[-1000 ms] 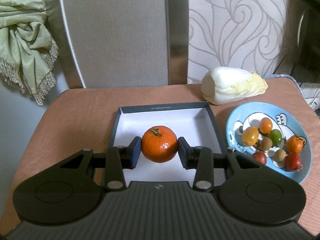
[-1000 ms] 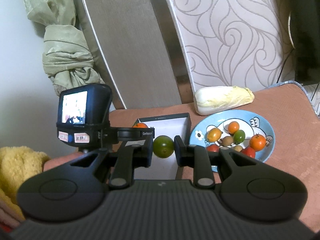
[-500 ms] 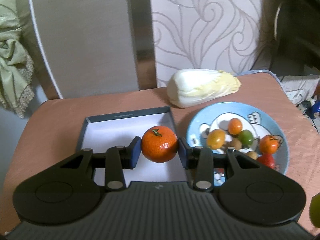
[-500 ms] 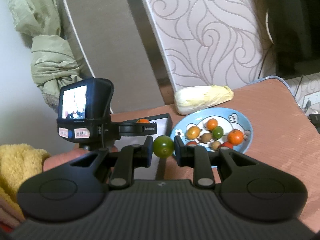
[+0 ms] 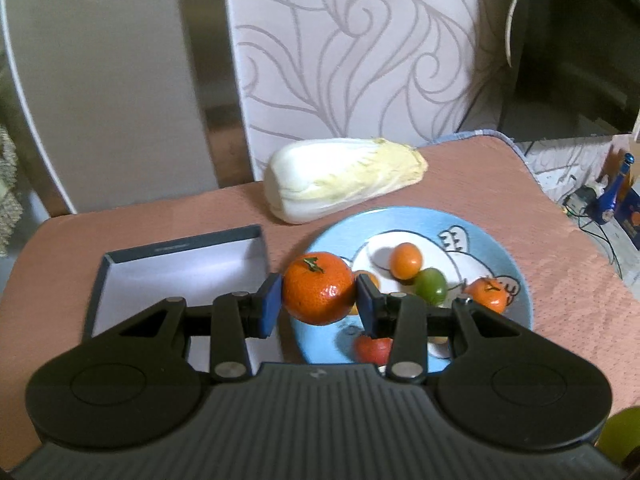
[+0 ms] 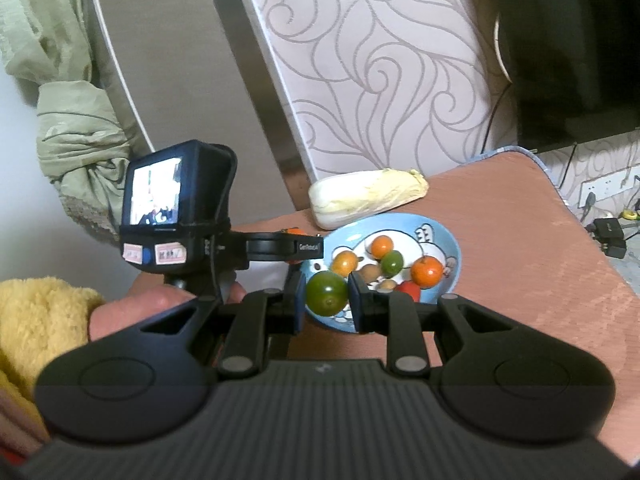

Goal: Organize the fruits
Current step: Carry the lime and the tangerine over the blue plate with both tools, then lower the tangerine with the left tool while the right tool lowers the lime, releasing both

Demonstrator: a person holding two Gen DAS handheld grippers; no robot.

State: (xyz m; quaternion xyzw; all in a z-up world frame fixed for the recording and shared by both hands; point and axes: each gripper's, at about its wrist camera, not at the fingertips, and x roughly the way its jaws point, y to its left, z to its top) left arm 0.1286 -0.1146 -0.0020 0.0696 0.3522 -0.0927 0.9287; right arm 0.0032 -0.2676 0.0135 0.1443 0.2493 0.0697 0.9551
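Observation:
My left gripper (image 5: 318,300) is shut on a big orange mandarin (image 5: 318,288), which hangs over the left rim of the blue plate (image 5: 504,240). On that plate lie several small fruits: orange, green and red ones. My right gripper (image 6: 327,294) is shut on a small green fruit (image 6: 326,293), held above the near left rim of the same blue plate (image 6: 454,240). An open dark box with a white inside (image 5: 180,268) sits left of the plate. In the right wrist view the left gripper's camera unit (image 6: 176,208) and the hand (image 6: 136,312) holding it fill the left side.
A pale napa cabbage (image 5: 344,178) lies behind the plate on the pink cloth (image 5: 500,184). Upright panels, one swirl-patterned (image 5: 360,52), stand at the back. A yellow fluffy sleeve (image 6: 36,320) is at the left. Cables and a blue bottle (image 5: 612,196) lie past the right edge.
The left gripper has carried the mandarin rightward, from over the box to over the plate's left rim. The right gripper with the green fruit has also shifted right, toward the plate.

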